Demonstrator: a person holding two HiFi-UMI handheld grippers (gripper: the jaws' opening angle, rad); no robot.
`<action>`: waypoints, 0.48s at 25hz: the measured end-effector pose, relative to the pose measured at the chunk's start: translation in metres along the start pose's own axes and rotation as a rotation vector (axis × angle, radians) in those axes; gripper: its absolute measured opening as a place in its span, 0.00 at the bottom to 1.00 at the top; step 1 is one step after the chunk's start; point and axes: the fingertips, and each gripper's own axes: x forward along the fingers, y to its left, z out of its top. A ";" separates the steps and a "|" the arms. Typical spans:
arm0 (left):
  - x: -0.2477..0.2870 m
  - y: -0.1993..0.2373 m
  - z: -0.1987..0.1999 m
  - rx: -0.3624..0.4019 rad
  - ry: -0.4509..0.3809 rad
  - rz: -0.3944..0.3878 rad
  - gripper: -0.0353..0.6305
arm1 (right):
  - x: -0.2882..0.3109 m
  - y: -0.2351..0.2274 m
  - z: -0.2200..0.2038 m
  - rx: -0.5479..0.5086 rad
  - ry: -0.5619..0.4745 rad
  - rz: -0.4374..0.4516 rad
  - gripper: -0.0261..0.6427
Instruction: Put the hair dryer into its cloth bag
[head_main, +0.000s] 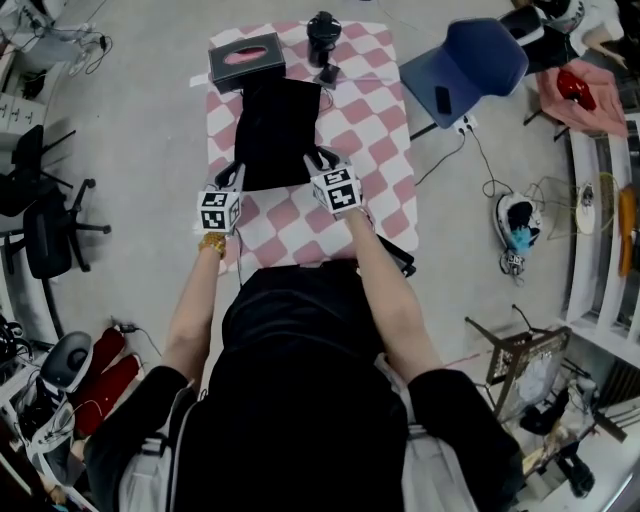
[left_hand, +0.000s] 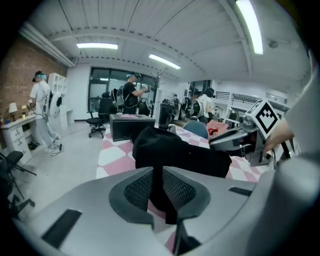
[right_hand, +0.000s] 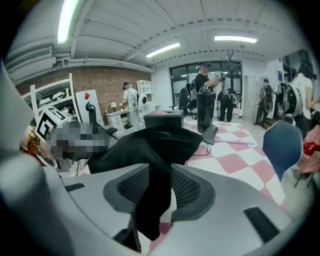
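Head view: the cloth bag (head_main: 278, 130) lay on the table (head_main: 385, 110), with the hair dryer (head_main: 322, 38) well beyond it. Left gripper view: my left claw (left_hand: 156, 192) thinly pinched the hem, which could slip. Right gripper view: my right claw (right_hand: 160, 190) stood apart around loose cloth, so the mouth might fall shut.

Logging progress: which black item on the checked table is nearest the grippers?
The flat black cloth bag; black box and black hair dryer sit beyond it.
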 end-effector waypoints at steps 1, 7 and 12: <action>0.004 -0.006 -0.005 0.000 0.021 -0.025 0.12 | 0.006 0.001 -0.002 0.016 0.005 0.012 0.23; 0.017 -0.034 -0.022 -0.073 0.050 -0.079 0.12 | 0.016 0.014 -0.015 0.015 0.099 0.060 0.14; 0.017 -0.038 -0.019 -0.055 0.035 -0.035 0.12 | 0.007 0.020 -0.019 -0.033 0.097 0.083 0.13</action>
